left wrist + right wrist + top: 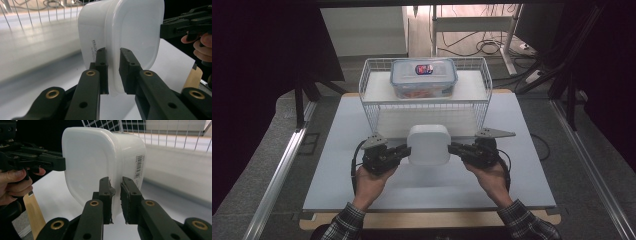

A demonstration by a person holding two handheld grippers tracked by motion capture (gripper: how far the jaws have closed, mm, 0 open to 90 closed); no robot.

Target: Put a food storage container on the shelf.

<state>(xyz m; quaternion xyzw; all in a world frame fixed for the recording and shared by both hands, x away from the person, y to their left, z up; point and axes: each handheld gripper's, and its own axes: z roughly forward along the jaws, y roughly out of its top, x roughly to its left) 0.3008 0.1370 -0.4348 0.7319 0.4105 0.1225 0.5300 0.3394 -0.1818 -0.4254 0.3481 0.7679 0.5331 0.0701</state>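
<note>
So the big pale grey-white table takes up the middle of the high view, and at its far edge, upper centre of the frame, sits a white wire two-level shelf rack. One table, one rack.

On the rack's top level there's a clear plastic lidded food box with a blue rim and a red-and-blue label. Just one of those, and it looks parked for good.

The thing actually being worked on is the white opaque rounded-square plastic container with its lid on, sitting dead centre of the high view, right in front of the rack's lower opening. One of those too. It's pinched from both sides: the left tool is clamped on the lid rim at the container's left edge, and the right tool does the same on the right edge. Both gripper views show the rim squeezed tight between the black pads, so both are grasping the container. Two tools, two hands.

Progress-wise, I'd say the pick-up is done. In the gripper views the container looks clear of the table, though I can't be totally sure from above. My guess is that what's left is carrying it to the rack, most likely the free lower level since the top is partly taken, then setting it down and letting go.
</note>
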